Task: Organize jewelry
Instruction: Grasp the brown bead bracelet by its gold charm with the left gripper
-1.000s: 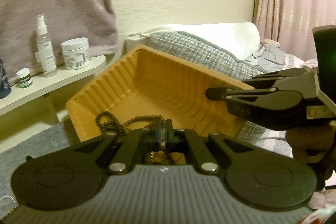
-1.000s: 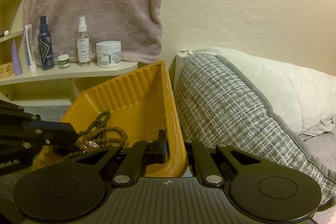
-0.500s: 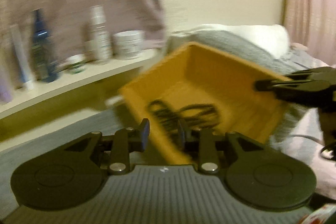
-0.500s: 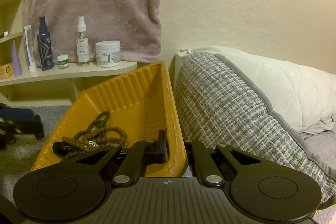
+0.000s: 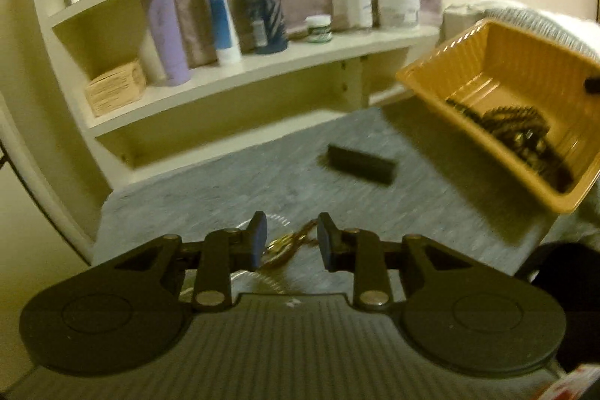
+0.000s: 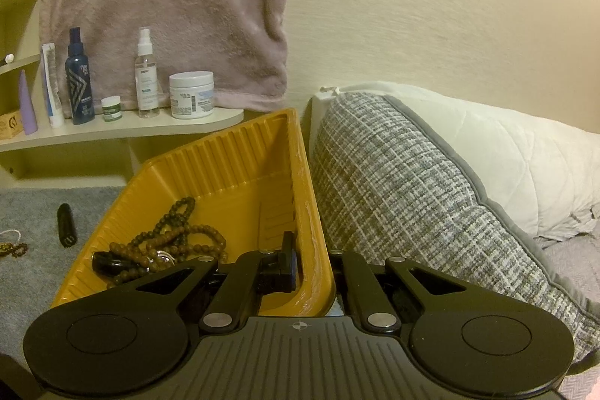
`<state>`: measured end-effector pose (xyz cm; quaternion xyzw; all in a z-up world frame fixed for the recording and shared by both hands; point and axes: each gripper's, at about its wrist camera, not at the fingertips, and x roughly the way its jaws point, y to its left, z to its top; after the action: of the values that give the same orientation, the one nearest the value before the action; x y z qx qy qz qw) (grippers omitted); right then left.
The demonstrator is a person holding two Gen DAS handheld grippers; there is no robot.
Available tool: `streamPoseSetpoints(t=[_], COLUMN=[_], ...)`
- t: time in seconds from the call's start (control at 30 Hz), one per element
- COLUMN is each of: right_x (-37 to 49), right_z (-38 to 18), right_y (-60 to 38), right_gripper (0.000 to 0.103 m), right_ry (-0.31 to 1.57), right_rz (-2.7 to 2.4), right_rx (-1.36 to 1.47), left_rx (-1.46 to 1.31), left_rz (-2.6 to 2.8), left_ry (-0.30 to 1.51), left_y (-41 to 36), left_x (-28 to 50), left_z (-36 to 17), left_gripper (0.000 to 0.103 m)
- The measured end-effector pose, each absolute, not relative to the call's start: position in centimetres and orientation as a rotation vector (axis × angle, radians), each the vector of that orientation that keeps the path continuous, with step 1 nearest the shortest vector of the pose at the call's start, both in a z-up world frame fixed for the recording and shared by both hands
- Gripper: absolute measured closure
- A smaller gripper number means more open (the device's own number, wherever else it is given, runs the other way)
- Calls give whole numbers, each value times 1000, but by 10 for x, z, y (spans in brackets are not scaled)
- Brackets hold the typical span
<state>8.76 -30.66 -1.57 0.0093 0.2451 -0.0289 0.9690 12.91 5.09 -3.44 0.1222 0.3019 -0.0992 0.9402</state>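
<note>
My right gripper (image 6: 313, 272) pinches the near wall of the yellow tray (image 6: 240, 156), one finger inside and one outside, and holds it tilted above the grey carpet (image 6: 33, 208). Inside this one tray I see a heap of dark brown bead strands (image 6: 176, 235) at its low end, together with a black glossy piece (image 6: 107, 261) and something small and shiny that I cannot identify; how many strands there are I cannot tell, because they are tangled. My left gripper (image 5: 288, 244) has its jaws spread apart with nothing between the pads, and it points down at a brownish chain (image 5: 290, 244) that lies on the carpet just under the fingertips, beside a thin pale loop (image 5: 262, 222). Farther on the carpet lies one black oblong case (image 5: 362, 164). On the long shelf (image 5: 285, 62) behind stand two tubes, two bottles and two jars, and a small carton (image 5: 114, 92) at its left end. Beside the tray there is a grey checked pillow (image 6: 405, 197).
</note>
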Motion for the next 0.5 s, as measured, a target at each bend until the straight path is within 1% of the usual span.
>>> streamPoseSetpoints(t=[0.3, 0.5], right_x=[88, 88], right_z=[-16, -17], right_y=[-307, -307], right_gripper=[98, 98], right_ry=[497, 498], right_rz=[-59, -61], right_rx=[13, 11], left_rx=[371, 354], left_rz=[-209, -205], left_ry=[635, 670], left_y=[44, 55], left_x=[139, 153], left_z=[-52, -59], left_gripper=[76, 76])
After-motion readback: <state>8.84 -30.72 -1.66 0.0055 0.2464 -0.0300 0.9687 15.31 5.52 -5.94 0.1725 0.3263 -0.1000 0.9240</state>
